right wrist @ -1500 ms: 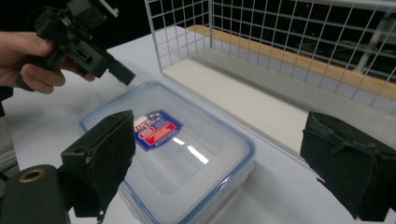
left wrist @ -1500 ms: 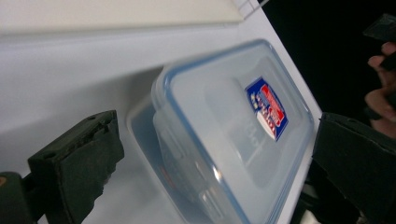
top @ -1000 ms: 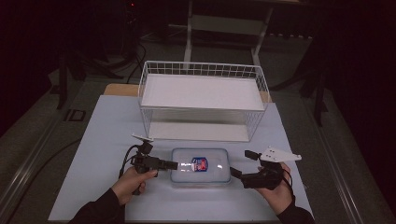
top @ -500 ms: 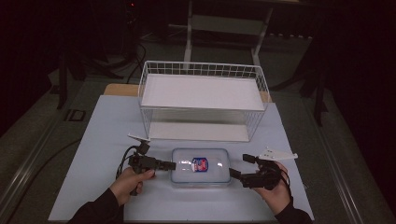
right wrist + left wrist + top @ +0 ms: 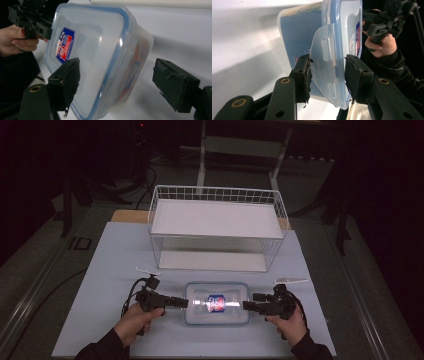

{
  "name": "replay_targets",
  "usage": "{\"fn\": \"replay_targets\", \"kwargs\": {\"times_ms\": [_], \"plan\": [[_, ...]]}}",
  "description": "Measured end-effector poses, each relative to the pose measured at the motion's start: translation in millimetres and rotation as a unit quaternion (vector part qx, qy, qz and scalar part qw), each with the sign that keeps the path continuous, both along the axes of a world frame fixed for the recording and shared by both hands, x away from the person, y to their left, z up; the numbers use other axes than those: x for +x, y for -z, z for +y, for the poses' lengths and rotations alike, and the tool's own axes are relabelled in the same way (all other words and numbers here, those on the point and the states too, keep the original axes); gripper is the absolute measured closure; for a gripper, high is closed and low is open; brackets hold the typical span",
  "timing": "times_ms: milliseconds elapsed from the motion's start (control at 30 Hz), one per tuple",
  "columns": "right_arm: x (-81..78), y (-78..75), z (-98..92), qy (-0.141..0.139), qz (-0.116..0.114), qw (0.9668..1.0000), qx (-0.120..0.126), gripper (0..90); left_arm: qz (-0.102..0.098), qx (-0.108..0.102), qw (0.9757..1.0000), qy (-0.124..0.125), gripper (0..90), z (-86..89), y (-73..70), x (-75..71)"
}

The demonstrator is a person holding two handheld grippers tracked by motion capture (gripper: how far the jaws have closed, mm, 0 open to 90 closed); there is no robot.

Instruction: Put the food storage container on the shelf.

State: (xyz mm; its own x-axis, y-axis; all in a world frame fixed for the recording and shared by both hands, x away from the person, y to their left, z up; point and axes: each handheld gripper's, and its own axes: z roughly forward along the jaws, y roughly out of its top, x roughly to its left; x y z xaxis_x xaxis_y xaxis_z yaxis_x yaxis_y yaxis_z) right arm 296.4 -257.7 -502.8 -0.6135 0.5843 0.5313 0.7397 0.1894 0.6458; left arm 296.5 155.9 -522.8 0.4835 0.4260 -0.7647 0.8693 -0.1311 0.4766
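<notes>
Clear plastic, blue-rimmed, the lidded food box (image 5: 216, 303) lay flat near the person's edge of the pale desk (image 5: 115, 255), between the two hands. The left tool (image 5: 186, 303) sat at the box's left end, and its jaws had just closed onto the lid's translucent locking flap (image 5: 324, 72); in the left gripper view one pad pressed the flap's outer face while the other sat against the lid's edge. The left hand (image 5: 136, 318) gripped that tool from below.

At the box's right end the right tool (image 5: 245, 305) stood with its jaws wide. They had just been closing. In the right gripper view the box's end lay between the two pads, one close to the lid and the other well clear of the base, so neither had hold of it. The right hand (image 5: 291, 325) held this tool low over the desk.

On the lid's middle sat a blue and red label (image 5: 64, 44) with white lettering too small to read.

Farther back, a white wire basket (image 5: 217, 205) stood on the desk, well apart from the box.
</notes>
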Motion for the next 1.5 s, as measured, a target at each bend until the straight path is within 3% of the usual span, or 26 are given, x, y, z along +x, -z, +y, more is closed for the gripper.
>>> {"fn": "replay_targets", "kwargs": {"times_ms": [100, 200, 267, 300, 400, 500, 700, 1000, 1167, 1267, 1300, 1500], "plan": [[3.1, 5.9, -0.4, -0.009, 0.035, 0.9992, 0.017, 31.4, -0.006, 0.002, 1.0, 0.004, 57.9, 0.0, -1.0, -2.0], [3.0, 6.7, -0.4, -0.011, 0.04, 0.9989, 0.02, 34.6, -0.01, 0.004, 0.9999, 0.005, 58.0, -0.5, -1.9, -3.0], [2.6, 5.8, -1.0, -0.011, 0.045, 0.9986, 0.025, 39.8, -0.009, 0.005, 0.9999, 0.005, 58.1, -0.6, -2.2, -3.3], [1.7, 4.9, -0.9, -0.019, 0.046, 0.9982, 0.033, 46.7, -0.009, 0.005, 0.9999, 0.004, 58.1, -0.3, -1.9, -3.4], [0.4, 4.4, -1.9, -0.027, 0.04, 0.9984, 0.028, 49.0, -0.012, 0.004, 0.9999, 0.003, 58.2, -0.4, -1.7, -4.5], [-0.5, 5.1, -2.1, -0.012, 0.063, 0.9973, 0.036, 49.7, -0.012, 0.003, 0.9999, 0.0, 58.2, -0.4, -1.6, -5.3], [-5.9, 1.3, 0.0, 0.007, 0.068, 0.9971, 0.033, 51.2, -0.018, 0.014, 0.9997, -0.004, 58.3, -2.7, -5.6, -10.4], [-7.9, -8.3, 0.4, 0.014, 0.054, 0.9979, 0.034, 51.9, -0.039, 0.019, 0.999, -0.014, 58.0, -3.9, -14.7, -13.3], [-5.6, -22.7, 0.8, 0.016, 0.035, 0.9985, 0.039, 51.9, -0.065, 0.014, 0.9976, -0.022, 58.0, -2.5, -33.7, -9.5], [-5.1, -25.9, 1.0, 0.016, 0.03, 0.9987, 0.039, 51.9, -0.068, 0.012, 0.9973, -0.025, 58.0, -2.2, -37.2, -9.2], [-3.8, -36.1, 1.6, 0.018, 0.018, 0.9987, 0.044, 51.9, -0.08, 0.01, 0.9964, -0.027, 58.0, -0.8, -48.9, -7.8], [-1.6, -53.6, 2.8, 0.018, 0.002, 0.9986, 0.05, 52.0, -0.096, 0.003, 0.9948, -0.033, 58.2, 1.9, -68.2, -4.5]]}}
